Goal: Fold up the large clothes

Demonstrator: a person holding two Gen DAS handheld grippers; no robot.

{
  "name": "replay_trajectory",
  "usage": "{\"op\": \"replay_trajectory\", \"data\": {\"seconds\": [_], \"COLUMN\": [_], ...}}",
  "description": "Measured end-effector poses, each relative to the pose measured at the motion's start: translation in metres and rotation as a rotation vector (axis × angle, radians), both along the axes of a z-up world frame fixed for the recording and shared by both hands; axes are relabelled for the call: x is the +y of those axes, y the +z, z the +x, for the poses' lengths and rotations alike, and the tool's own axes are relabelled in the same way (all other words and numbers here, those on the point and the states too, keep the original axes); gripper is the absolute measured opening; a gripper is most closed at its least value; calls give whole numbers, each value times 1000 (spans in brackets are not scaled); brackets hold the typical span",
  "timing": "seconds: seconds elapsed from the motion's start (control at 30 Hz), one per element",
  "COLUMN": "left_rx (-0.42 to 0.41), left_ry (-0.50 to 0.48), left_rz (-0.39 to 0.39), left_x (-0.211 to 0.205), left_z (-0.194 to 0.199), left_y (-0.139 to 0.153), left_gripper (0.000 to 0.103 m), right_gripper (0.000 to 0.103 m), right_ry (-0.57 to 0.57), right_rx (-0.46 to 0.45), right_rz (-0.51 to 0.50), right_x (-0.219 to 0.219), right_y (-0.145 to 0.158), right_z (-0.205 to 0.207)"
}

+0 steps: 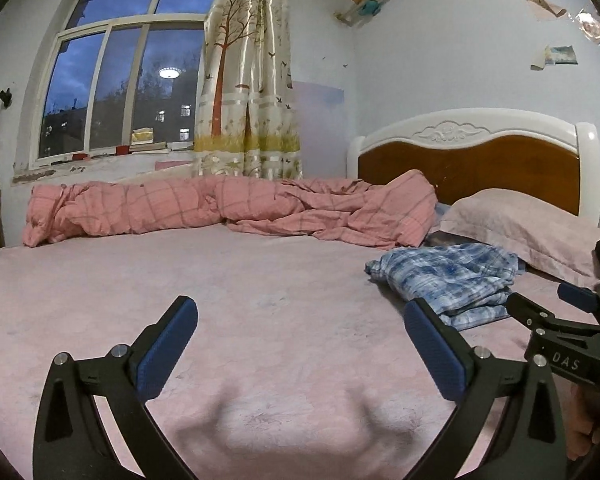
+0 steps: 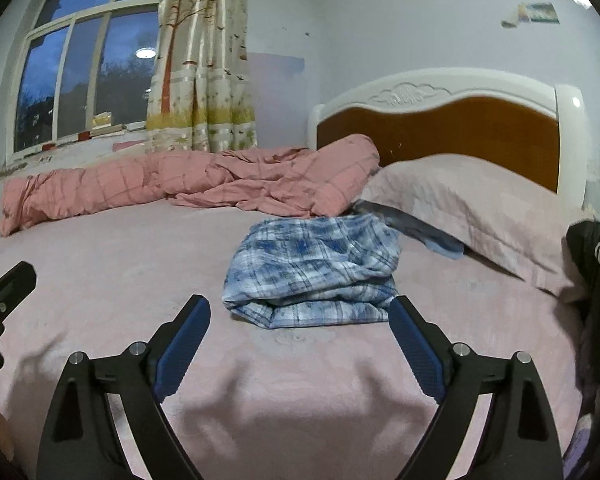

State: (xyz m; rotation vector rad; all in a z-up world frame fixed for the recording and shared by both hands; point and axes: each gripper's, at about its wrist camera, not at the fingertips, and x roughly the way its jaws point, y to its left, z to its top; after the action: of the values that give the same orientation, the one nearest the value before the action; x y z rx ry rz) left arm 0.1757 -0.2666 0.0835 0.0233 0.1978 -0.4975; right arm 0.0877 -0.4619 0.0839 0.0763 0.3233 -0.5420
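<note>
A blue and white plaid garment (image 2: 312, 272) lies folded in a loose bundle on the pink bed sheet (image 2: 120, 272), near the pillow. In the left wrist view the garment (image 1: 448, 276) sits to the right. My right gripper (image 2: 299, 322) is open and empty, just in front of the bundle's near edge. My left gripper (image 1: 301, 326) is open and empty over bare sheet (image 1: 180, 264), left of the garment. The right gripper also shows at the right edge of the left wrist view (image 1: 548, 304).
A rumpled pink checked quilt (image 1: 220, 208) lies along the far side of the bed. A pink pillow (image 2: 472, 208) rests against the wooden headboard (image 2: 440, 132). A dark cloth (image 2: 412, 224) pokes out under the pillow. Window (image 1: 116, 84) and curtain (image 1: 252, 80) stand behind.
</note>
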Motion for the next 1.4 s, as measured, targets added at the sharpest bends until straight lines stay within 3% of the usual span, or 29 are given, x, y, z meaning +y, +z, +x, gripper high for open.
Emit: {"op": "replay_trajectory", "data": {"seconds": [1.4], "left_rx": [-1], "left_ry": [6], "left_rz": [9], "left_x": [2], "left_z": [-5], "left_y": [-4], "left_gripper": [103], "right_gripper": [93], "right_ry": [-36], "right_rx": [49], "right_rz": [-26], "right_x": [-13], "right_y": [-3], "right_z": [9]}}
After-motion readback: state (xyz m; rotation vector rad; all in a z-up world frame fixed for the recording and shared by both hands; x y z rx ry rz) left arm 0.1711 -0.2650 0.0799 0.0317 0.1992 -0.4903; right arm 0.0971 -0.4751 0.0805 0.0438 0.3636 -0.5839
